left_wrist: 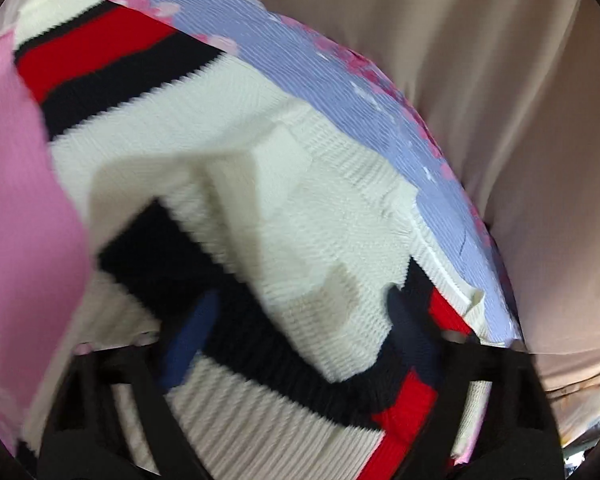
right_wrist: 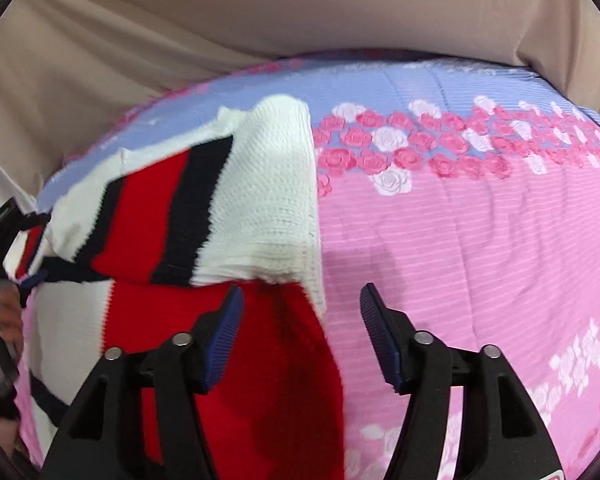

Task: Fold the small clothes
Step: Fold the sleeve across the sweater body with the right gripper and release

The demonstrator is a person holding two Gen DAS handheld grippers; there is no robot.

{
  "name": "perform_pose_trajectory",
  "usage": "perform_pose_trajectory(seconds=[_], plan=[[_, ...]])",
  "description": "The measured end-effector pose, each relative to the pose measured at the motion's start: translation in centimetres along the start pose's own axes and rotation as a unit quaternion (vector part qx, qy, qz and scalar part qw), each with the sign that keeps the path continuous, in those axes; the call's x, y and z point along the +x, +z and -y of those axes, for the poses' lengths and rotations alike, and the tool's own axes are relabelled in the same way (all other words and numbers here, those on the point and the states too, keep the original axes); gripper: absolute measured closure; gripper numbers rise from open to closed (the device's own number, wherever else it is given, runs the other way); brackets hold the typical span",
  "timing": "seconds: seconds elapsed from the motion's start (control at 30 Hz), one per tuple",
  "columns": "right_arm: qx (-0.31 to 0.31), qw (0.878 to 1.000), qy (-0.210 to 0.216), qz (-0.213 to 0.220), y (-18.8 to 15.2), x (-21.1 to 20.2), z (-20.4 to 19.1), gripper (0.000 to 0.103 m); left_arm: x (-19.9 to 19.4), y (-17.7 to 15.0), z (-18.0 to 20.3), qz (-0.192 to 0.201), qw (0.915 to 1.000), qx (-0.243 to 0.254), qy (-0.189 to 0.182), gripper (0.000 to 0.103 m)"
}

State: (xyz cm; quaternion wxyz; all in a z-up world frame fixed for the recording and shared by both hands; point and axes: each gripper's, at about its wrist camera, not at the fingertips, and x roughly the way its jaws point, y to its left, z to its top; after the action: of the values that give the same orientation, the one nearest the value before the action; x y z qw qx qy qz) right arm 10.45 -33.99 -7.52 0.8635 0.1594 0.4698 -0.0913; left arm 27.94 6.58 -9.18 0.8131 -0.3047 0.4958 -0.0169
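Nearest the right wrist camera, the right gripper [right_wrist: 302, 320] stands spread over the bed, its blue-padded fingers [right_wrist: 224, 332] apart with nothing pinched. The left pad sits over the red panel of the sweater [right_wrist: 204, 208], the right pad over bare pink cover, and the sweater's white edge runs down between them, touching neither as far as can be seen. The sweater, a white knit with red and navy stripes, lies partly folded on the left of that view, one striped flap turned over the body. At the far left edge the left gripper [right_wrist: 4, 240] and part of a hand [right_wrist: 8, 316] show beside the knit. In the left wrist view, which is blurred, the left gripper [left_wrist: 296, 344] is low over the sweater [left_wrist: 260, 208], its blue pads apart with bunched white and navy folds between them. I cannot tell whether the pads press on the cloth. Beneath it all spreads the bedcover [right_wrist: 480, 240], pink with a lilac band and a row of roses [right_wrist: 420, 148]. Beyond the bed hangs beige cloth [right_wrist: 260, 8].
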Motion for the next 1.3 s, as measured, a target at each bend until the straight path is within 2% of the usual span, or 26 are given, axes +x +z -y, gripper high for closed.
perform_pose_trajectory(seconds=[0.07, 0.1, 0.13, 0.17, 0.23, 0.3, 0.33, 0.4, 0.5, 0.53, 0.57, 0.6, 0.63, 0.67, 0.7, 0.77, 0.83, 0.93, 1.03, 1.07, 1.1, 1.13, 1.17, 1.23, 1.3], plan=[[-0.013, 1.000, -0.004, -0.004, 0.4, 1.5, 0.1, 0.043, 0.4, 0.0, 0.4, 0.001, 1.0000, 0.005, 0.002, 0.072], [-0.024, 1.000, -0.008, -0.003, 0.6, 2.1, -0.4, 0.047, 0.4, -0.1, 0.8, 0.005, 0.9999, 0.008, 0.004, 0.083], [-0.032, 0.999, -0.004, -0.004, 1.1, 2.7, -0.3, 0.073, 0.1, -0.2, 0.9, 0.013, 0.9999, 0.009, 0.003, 0.095], [-0.031, 0.999, 0.009, -0.005, 1.3, 2.7, -1.0, 0.085, -0.5, -0.2, 0.9, 0.023, 0.9997, 0.009, 0.000, 0.096], [-0.011, 0.999, 0.024, 0.023, 1.8, 1.3, -0.9, 0.090, -1.3, -0.4, 0.7, 0.038, 0.9992, 0.011, -0.001, 0.096], [0.014, 0.998, 0.029, 0.048, 2.2, -0.2, 1.1, 0.091, -0.5, -1.0, 0.2, 0.026, 0.9994, 0.021, 0.012, 0.096], [0.023, 0.998, 0.029, 0.041, 2.0, 0.2, 2.0, 0.091, 0.3, -1.4, 0.0, 0.017, 0.9994, 0.020, 0.024, 0.097], [0.019, 1.000, 0.016, 0.006, 1.3, 2.4, 2.4, 0.091, 0.5, -2.3, -0.3, 0.031, 0.9990, 0.023, 0.021, 0.096], [0.006, 1.000, 0.009, 0.010, 1.6, 1.8, 1.8, 0.088, -1.0, -2.0, -0.9, 0.030, 0.9995, 0.007, -0.002, 0.093], [0.010, 1.000, 0.008, 0.012, 1.9, 1.3, 1.6, 0.085, -2.0, -1.6, -1.5, 0.039, 0.9992, 0.001, -0.008, 0.088], [0.015, 1.000, 0.003, 0.019, 2.1, 0.3, 1.4, 0.084, -3.4, -0.9, -2.4, 0.057, 0.9983, -0.008, -0.012, 0.072], [0.016, 0.999, -0.006, 0.028, 2.3, -0.4, 1.0, 0.080, -4.9, 0.1, -3.6, 0.077, 0.9968, -0.018, -0.011, 0.061], [0.015, 0.999, -0.009, 0.037, 2.3, -1.5, 0.8, 0.074, -6.0, 1.0, -4.7, 0.092, 0.9954, -0.026, -0.005, 0.041], [0.015, 0.999, -0.006, 0.042, 2.0, -2.5, 0.4, 0.067, -7.2, 2.2, -6.2, 0.112, 0.9929, -0.038, 0.009, 0.030], [0.013, 0.999, 0.000, 0.044, 1.6, -3.5, -0.1, 0.064, -8.5, 4.1, -8.5, 0.134, 0.9891, -0.052, 0.031, 0.029], [0.004, 0.999, 0.015, 0.040, 0.3, -5.1, -1.4, 0.056, -9.5, 7.4, -12.5, 0.155, 0.9819, -0.086, 0.066, 0.026], [-0.007, 0.999, 0.023, 0.021, -1.2, -5.4, -2.9, 0.054, -9.9, 10.8, -17.0, 0.167, 0.9729, -0.131, 0.093, 0.025], [-0.020, 0.999, 0.036, -0.011, -3.8, -5.5, -5.2, 0.053, -9.1, 14.8, -23.3, 0.163, 0.9605, -0.193, 0.116, 0.027], [-0.032, 0.997, 0.045, -0.046, -6.4, -5.7, -7.8, 0.053, -7.4, 17.0, -25.6, 0.148, 0.9628, -0.194, 0.116, 0.038], [-0.035, 0.997, 0.044, -0.053, -6.9, -5.7, -8.4, 0.053, -7.2, 17.1, -25.1, 0.161, 0.9620, -0.186, 0.119, 0.050], [-0.039, 0.997, 0.044, -0.058, -7.3, -5.6, -9.0, 0.052, -7.0, 17.5, -25.0, 0.154, 0.9644, -0.183, 0.112, 0.063], [-0.045, 0.996, 0.045, -0.064, -7.6, -5.6, -9.6, 0.052, -6.1, 18.1, -24.9, 0.125, 0.9691, -0.189, 0.096, 0.094], [-0.049, 0.996, 0.045, -0.066, -7.8, -5.6, -10.1, 0.052, -6.2, 18.2, -24.6, 0.120, 0.9693, -0.190, 0.099, 0.096], [-0.054, 0.995, 0.050, -0.067, -7.9, -5.8, -10.7, 0.052, -8.0, 18.5, -22.3, 0.153, 0.9701, -0.157, 0.103, 0.096], [-0.053, 0.996, 0.050, -0.057, -7.6, -6.1, -10.8, 0.052, -10.8, 18.5, -16.3, 0.189, 0.9751, -0.074, 0.089, 0.097]])
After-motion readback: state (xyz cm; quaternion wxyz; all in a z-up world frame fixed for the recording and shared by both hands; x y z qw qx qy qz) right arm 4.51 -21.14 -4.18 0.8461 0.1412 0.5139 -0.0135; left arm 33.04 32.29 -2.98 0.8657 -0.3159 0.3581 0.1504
